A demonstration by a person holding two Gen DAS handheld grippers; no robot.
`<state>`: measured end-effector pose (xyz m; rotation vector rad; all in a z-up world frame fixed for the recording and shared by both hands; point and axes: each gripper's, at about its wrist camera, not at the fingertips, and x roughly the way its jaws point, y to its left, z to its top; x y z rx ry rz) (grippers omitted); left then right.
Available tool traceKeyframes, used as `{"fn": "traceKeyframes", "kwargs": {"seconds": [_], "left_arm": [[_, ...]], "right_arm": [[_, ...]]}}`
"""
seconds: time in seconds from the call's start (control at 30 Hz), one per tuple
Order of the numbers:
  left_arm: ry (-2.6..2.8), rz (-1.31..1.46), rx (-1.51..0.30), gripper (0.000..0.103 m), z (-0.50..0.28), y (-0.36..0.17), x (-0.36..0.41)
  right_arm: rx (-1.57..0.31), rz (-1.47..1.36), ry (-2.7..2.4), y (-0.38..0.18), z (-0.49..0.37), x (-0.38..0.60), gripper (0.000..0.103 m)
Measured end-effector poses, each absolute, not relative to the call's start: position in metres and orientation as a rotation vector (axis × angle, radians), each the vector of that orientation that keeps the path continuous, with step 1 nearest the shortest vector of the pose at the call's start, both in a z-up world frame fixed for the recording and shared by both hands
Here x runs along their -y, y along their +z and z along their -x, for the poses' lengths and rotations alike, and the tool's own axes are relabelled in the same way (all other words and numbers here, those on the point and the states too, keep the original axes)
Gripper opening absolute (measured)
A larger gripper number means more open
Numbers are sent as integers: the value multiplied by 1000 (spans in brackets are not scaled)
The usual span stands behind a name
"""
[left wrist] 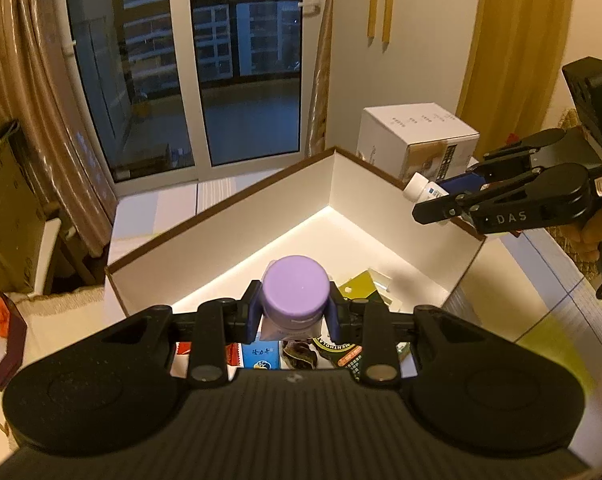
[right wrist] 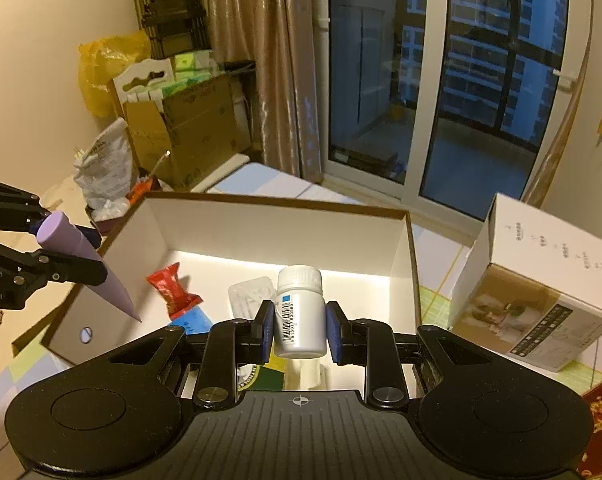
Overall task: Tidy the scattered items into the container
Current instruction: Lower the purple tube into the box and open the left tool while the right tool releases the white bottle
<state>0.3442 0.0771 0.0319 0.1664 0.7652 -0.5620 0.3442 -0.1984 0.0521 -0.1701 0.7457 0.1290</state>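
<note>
My left gripper (left wrist: 294, 316) is shut on a purple tube (left wrist: 295, 294), cap toward the camera, held over the near side of the white open box (left wrist: 361, 200). From the right wrist view the same purple tube (right wrist: 85, 264) tapers downward over the box's left wall, gripped by the left gripper (right wrist: 41, 244). My right gripper (right wrist: 299, 330) is shut on a white pill bottle (right wrist: 301, 312) above the box (right wrist: 401, 256). In the left wrist view that bottle (left wrist: 419, 186) sits in the right gripper (left wrist: 437, 200) just over the box's right rim. Inside lie a red packet (right wrist: 173, 290), a blue packet and a green packet (left wrist: 361, 288).
A white carton (right wrist: 541, 284) stands right of the box. Cardboard boxes (right wrist: 189, 128), bags and a curtain crowd the far left corner. A glass balcony door (left wrist: 245, 60) fills the back. A person's hand (left wrist: 593, 236) holds the right gripper's handle.
</note>
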Motion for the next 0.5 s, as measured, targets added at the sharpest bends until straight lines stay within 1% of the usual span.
{"fn": "traceKeyframes", "kwargs": {"seconds": [0.5], "left_arm": [[-527,-59,-869,27,-400,-20,-74]], "right_arm": [[-818,144,106,12,-389,213,30]]}}
